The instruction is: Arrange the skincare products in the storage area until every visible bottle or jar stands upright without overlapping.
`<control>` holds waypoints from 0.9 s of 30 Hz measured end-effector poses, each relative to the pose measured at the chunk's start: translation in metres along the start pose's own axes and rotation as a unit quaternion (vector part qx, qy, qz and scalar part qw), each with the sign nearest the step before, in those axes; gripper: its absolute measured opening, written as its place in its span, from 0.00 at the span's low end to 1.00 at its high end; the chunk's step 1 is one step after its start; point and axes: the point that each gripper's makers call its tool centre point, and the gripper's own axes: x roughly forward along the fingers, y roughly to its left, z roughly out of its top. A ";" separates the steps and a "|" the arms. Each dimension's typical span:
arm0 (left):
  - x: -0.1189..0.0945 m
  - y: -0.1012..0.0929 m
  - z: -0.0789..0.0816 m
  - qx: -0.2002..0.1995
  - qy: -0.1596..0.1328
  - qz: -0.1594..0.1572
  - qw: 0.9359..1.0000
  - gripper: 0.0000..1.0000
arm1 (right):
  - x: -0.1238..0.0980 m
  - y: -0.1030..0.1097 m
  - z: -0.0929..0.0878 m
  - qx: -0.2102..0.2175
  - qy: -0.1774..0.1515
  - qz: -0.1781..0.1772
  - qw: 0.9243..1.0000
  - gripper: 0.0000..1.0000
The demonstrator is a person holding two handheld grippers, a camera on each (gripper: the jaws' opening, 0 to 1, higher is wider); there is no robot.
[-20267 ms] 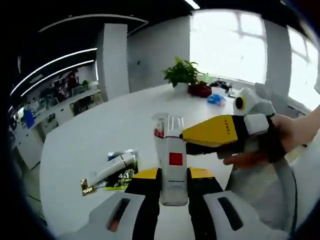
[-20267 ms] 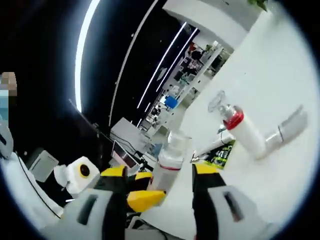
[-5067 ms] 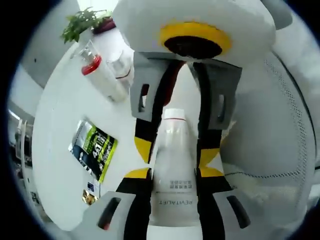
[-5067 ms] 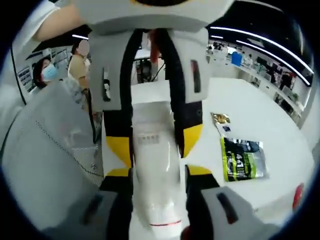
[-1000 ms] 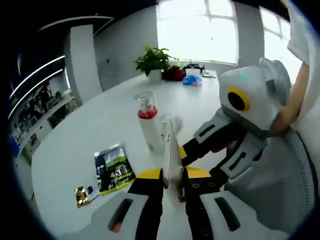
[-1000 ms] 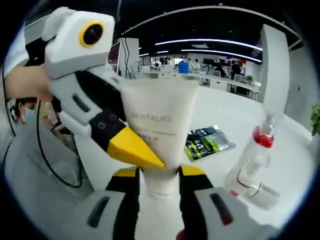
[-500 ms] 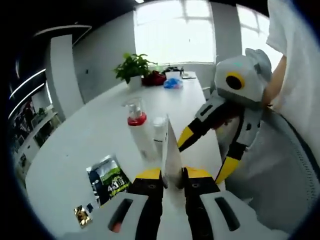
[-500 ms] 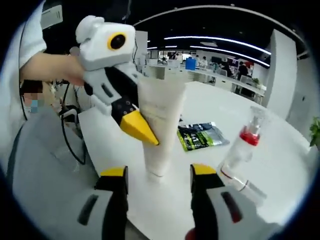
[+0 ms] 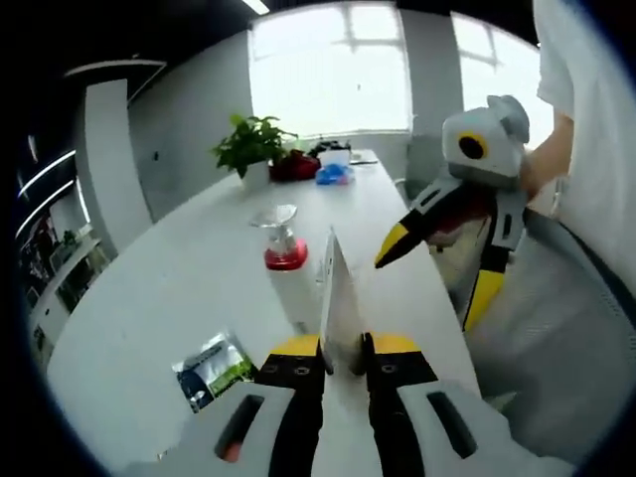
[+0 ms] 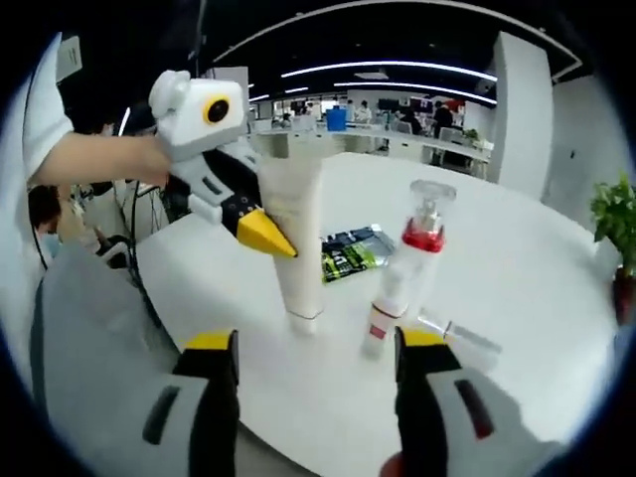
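Note:
A white tube [image 10: 298,238] stands cap-down on the white table [image 10: 517,258]. My left gripper [image 10: 273,234] is shut on its upper part. In the left gripper view the tube [image 9: 336,298] shows edge-on between the jaws of the left gripper [image 9: 341,348]. A pump bottle [image 10: 405,273] with a red collar stands just right of the tube, apart from it; the left gripper view shows this bottle [image 9: 286,273] behind the tube. My right gripper [image 10: 316,358] is open, short of the tube, holding nothing. That right gripper [image 9: 437,273] hangs over the table edge.
A green packet [image 10: 350,253] lies flat beyond the tube, also seen as the packet [image 9: 211,368] at lower left. A clear cap [image 10: 455,333] lies by the bottle's base. A potted plant [image 9: 248,147] and small items stand at the table's far end. A person's arm [image 10: 94,154] holds the left gripper.
The right gripper has let go of the tube's lower end, opened and drawn back from it. The left gripper still holds the tube upright.

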 end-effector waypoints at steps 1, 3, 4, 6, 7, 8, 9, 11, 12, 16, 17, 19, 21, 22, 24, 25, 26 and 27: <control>0.001 0.002 0.001 0.001 0.000 -0.001 1.000 0.12 | -0.001 -0.002 0.000 0.006 -0.001 -0.001 1.000 0.66; 0.005 0.008 0.002 0.002 -0.001 -0.003 1.000 0.12 | -0.003 -0.008 -0.002 0.016 -0.002 -0.006 1.000 0.68; 0.006 0.011 0.003 0.002 -0.001 -0.004 1.000 0.12 | -0.004 -0.011 -0.002 0.029 -0.003 -0.008 1.000 0.69; 0.010 0.016 0.005 0.003 -0.003 -0.006 1.000 0.12 | -0.005 -0.015 -0.001 0.038 -0.009 -0.012 0.999 0.71; 0.012 0.020 0.006 0.004 -0.004 -0.007 1.000 0.12 | -0.006 -0.016 0.000 0.039 -0.010 -0.013 0.999 0.71; 0.013 0.022 0.007 0.004 -0.004 -0.007 1.000 0.12 | -0.007 -0.018 0.000 0.040 -0.011 -0.015 0.999 0.72; 0.015 0.025 0.008 0.004 -0.005 -0.009 1.000 0.12 | -0.007 -0.019 0.000 0.041 -0.011 -0.016 0.999 0.73; 0.019 0.030 0.010 0.005 -0.006 -0.011 1.000 0.12 | -0.009 -0.021 -0.001 0.049 -0.012 -0.019 0.999 0.74; 0.020 0.032 0.010 0.005 -0.006 -0.012 1.000 0.12 | -0.009 -0.022 -0.002 0.052 -0.013 -0.020 0.998 0.74; 0.027 0.041 0.014 0.006 -0.007 -0.017 1.000 0.12 | -0.010 -0.022 0.000 0.060 -0.017 -0.021 0.998 0.75; 0.028 0.042 0.014 0.007 -0.007 -0.017 1.000 0.12 | -0.010 -0.022 -0.001 0.060 -0.017 -0.022 0.998 0.75; 0.031 0.045 0.015 0.007 -0.007 -0.018 1.000 0.12 | -0.010 -0.022 -0.001 0.061 -0.015 -0.022 0.998 0.75; 0.033 0.047 0.016 0.007 -0.008 -0.021 1.000 0.12 | -0.010 -0.022 -0.001 0.062 -0.018 -0.021 0.998 0.75; 0.035 0.048 0.017 0.006 -0.008 -0.022 1.000 0.12 | -0.010 -0.023 -0.001 0.063 -0.018 -0.022 0.998 0.75; 0.037 0.048 0.018 0.005 -0.009 -0.025 1.000 0.12 | -0.010 -0.023 -0.001 0.066 -0.019 -0.022 0.997 0.76; 0.037 0.048 0.018 0.006 -0.008 -0.026 1.000 0.12 | -0.010 -0.023 -0.001 0.067 -0.019 -0.022 0.997 0.76; 0.038 0.048 0.018 0.006 -0.008 -0.027 1.000 0.12 | -0.010 -0.023 -0.001 0.068 -0.019 -0.022 0.997 0.76; 0.038 0.048 0.018 0.006 -0.008 -0.028 1.000 0.12 | -0.010 -0.024 -0.002 0.068 -0.019 -0.023 0.997 0.76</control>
